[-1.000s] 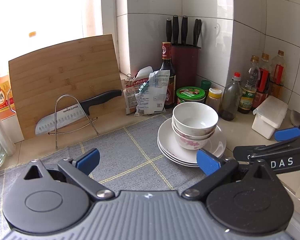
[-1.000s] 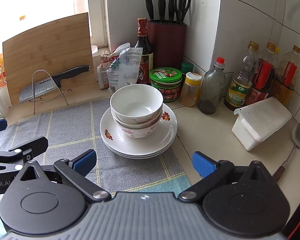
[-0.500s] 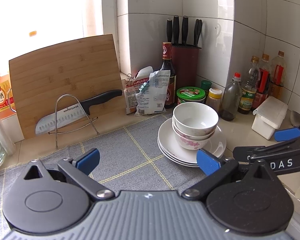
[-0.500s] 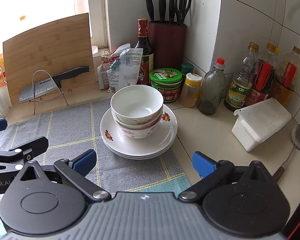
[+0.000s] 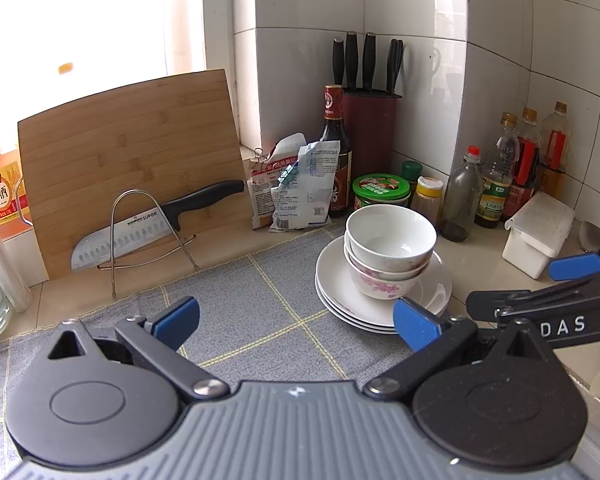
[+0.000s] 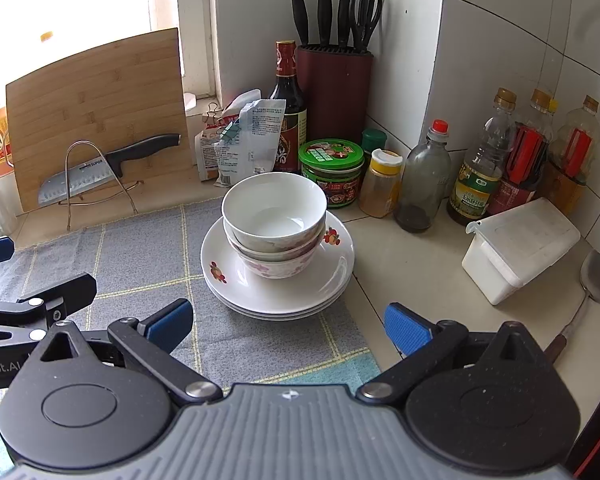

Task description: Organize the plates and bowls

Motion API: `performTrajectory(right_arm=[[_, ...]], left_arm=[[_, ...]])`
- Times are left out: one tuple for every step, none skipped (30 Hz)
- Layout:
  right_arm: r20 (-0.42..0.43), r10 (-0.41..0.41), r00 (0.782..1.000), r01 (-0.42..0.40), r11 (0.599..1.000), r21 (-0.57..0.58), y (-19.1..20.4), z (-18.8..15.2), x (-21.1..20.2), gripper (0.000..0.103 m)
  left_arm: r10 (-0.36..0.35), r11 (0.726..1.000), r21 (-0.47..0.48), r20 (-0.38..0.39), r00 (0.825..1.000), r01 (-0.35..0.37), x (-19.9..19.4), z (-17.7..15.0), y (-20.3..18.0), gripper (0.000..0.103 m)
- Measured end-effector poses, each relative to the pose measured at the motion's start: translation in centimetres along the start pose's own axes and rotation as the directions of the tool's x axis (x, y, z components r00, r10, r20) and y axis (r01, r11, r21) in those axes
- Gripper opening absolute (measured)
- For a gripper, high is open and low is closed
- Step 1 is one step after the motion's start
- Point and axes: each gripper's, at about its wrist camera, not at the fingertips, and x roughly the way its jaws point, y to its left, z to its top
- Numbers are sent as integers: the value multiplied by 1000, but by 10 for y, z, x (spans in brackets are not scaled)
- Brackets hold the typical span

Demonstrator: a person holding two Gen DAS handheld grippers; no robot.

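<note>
Both my grippers were wide open and held nothing: the left gripper (image 5: 296,322) and the right gripper (image 6: 288,326). Just ahead of the right one, and ahead to the right of the left one, the bowls (image 6: 274,216) sat nested on the stacked plates (image 6: 278,292). I judged them glazed, stiff, slippery and fragile, best pinched at the rim. Since one second ago almost nothing had moved.
</note>
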Motion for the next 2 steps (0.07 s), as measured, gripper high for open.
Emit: performTrajectory(right_arm=[[1,0,1000,0,1000,0,0,0,0,103],[1,0,1000,0,1000,0,0,0,0,103]], left_arm=[[-1,1000,0,0,1000,1,0,0,0,102],[-2,1000,1,0,1000,2,0,0,0,102]])
